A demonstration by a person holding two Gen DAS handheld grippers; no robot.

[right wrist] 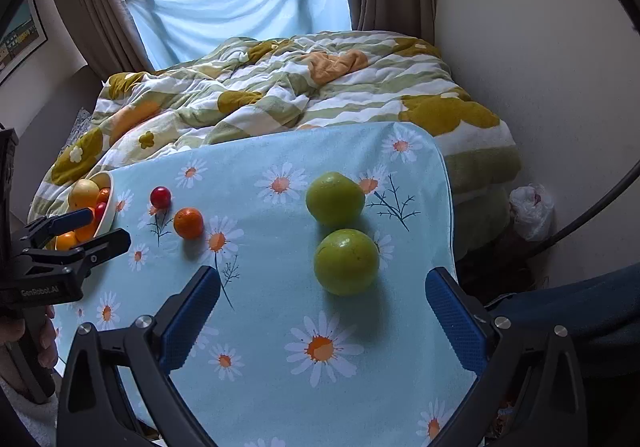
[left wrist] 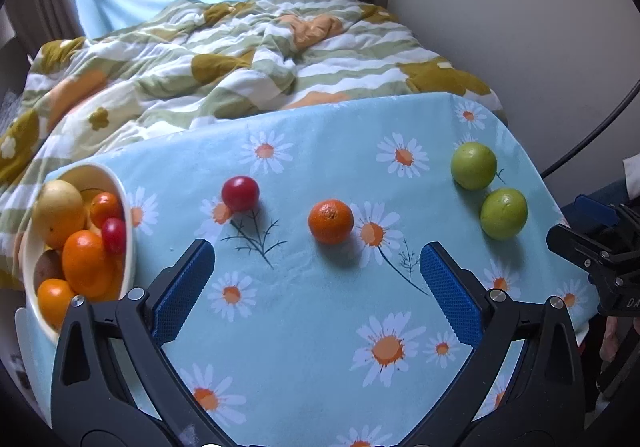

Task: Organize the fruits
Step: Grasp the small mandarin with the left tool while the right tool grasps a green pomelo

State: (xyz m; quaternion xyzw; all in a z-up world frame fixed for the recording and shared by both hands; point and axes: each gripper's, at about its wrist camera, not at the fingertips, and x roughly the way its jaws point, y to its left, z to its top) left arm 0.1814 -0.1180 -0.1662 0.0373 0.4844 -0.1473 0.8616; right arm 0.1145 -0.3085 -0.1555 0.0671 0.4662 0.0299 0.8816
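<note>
Left gripper (left wrist: 316, 271) spread wide, nothing held, hovering over the surface (left wrist: 304, 347), which is draped in a light blue daisy-print cloth. Round orange mandarin (left wrist: 331, 221) lies just beyond the gap between its blue-padded fingers (left wrist: 184, 287), apart from both. Small round red tomato (left wrist: 240, 193) sits farther away and to the left of the mandarin. White oval bowl (left wrist: 129, 231) at the left edge of the surface, just left of the left finger; it holds orange citrus, two little red tomatoes, a pale yellow fruit and a brown one low down.

Right gripper (right wrist: 322, 295) also wide apart and empty. Near round green fruit (right wrist: 346, 261) lies just ahead of the gap, centred between the fingers, not touched. Far round green fruit (right wrist: 335, 199) sits right behind it, the two close together; cannot tell if touching.

Left wrist view shows the bowl contents clearly and puts both green fruits at far right (left wrist: 503, 213) (left wrist: 473, 165), with the right gripper's black frame poking in at the right edge. Right wrist view shows the bowl (right wrist: 107, 207) small and partly hidden behind the left gripper (right wrist: 94, 231) at the left edge. Only this view shows the window glass, a framed picture on the left wall, a white plastic bag (right wrist: 532, 211) on the floor by the right wall, and the hand on the left gripper's handle.

Striped green-and-white floral quilt (left wrist: 224, 63) on the bed beyond the surface, in both views.
</note>
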